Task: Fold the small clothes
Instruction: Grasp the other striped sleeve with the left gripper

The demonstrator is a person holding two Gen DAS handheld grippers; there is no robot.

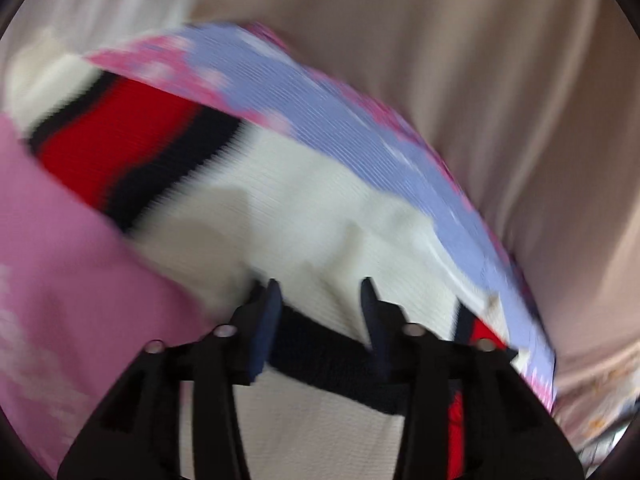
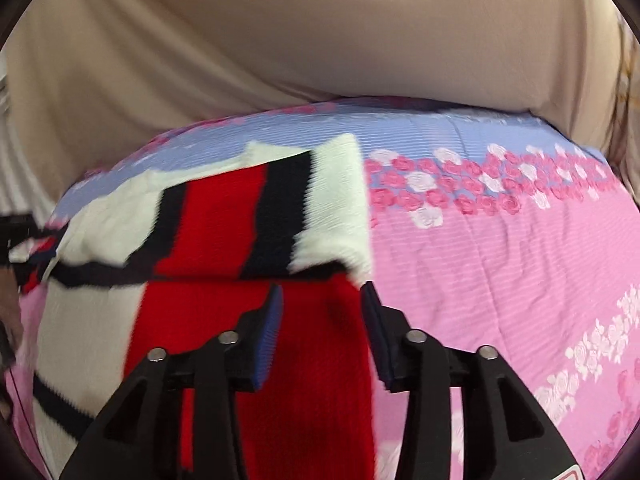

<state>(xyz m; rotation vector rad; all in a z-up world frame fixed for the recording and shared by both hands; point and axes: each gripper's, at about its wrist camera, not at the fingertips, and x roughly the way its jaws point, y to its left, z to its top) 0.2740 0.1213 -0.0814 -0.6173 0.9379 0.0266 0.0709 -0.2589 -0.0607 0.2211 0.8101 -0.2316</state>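
Sweater (image 2: 240, 216) is laid on the bedspread (image 2: 500, 260), left of centre in the right wrist view, 1 part folded over itself. Curtain (image 2: 320, 40) is hung behind the bed.

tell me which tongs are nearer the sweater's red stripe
Right. The right tongs hang open directly over the red stripe; the left tongs sit open over white knit, the stripe beyond them.

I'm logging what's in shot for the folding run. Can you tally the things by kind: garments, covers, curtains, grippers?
Knit garment, white with red and black stripes: 1
Floral bed cover, pink and blue: 1
Beige curtain: 1
Grippers: 2, left gripper and right gripper, both with jaws apart over the garment, gripping nothing
Total: 5
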